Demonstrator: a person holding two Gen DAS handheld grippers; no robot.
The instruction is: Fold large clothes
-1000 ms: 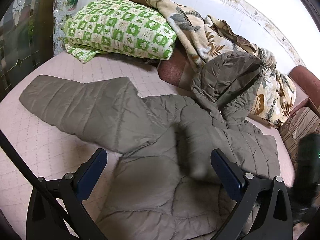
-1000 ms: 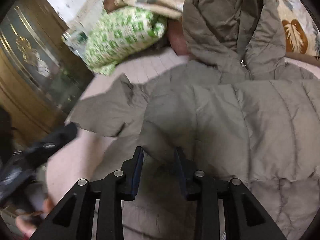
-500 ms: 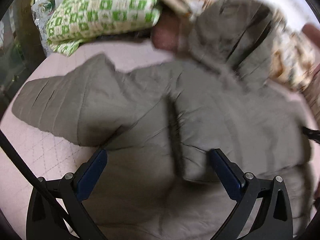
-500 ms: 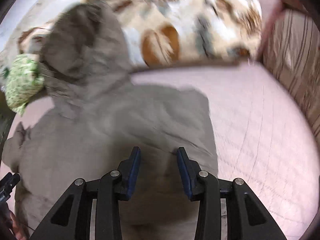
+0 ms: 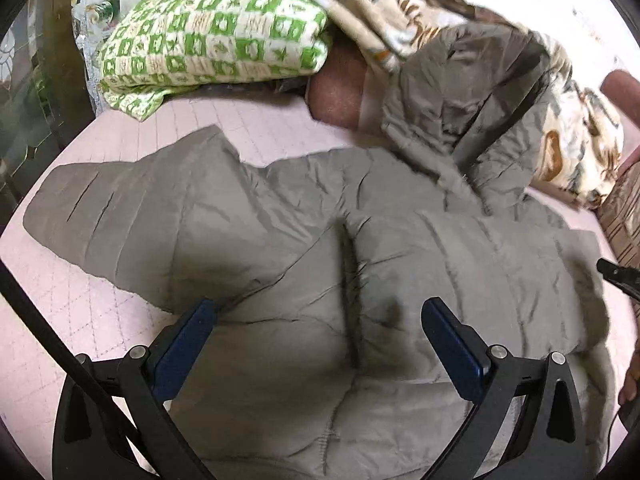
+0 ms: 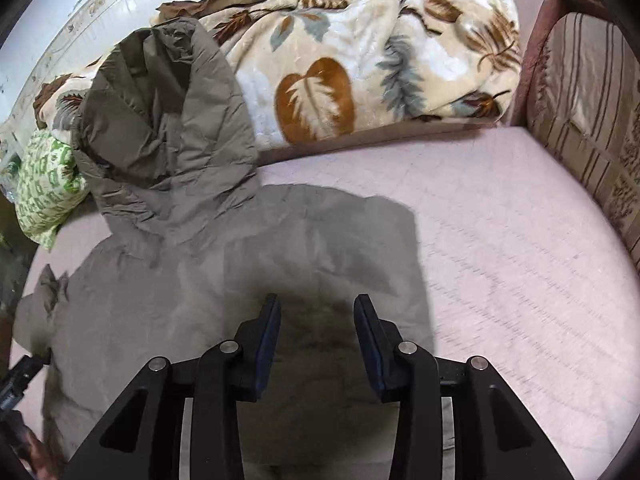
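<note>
grey puffer jacket [image 5: 304, 288] sleeve now folded across, right gripper [image 6: 316, 320] released

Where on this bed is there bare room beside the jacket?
Bare pink mattress lies between the grey jacket, leaf blanket and striped cushion. A smaller strip lies below the outstretched sleeve. The headboard side is crowded.

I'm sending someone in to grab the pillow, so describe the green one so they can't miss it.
On the pink quilted bed, look at the far end beyond the grey puffer jacket. The pillow lies beside the leaf-print blanket, and it alone has a green-and-white checked pattern.
</note>
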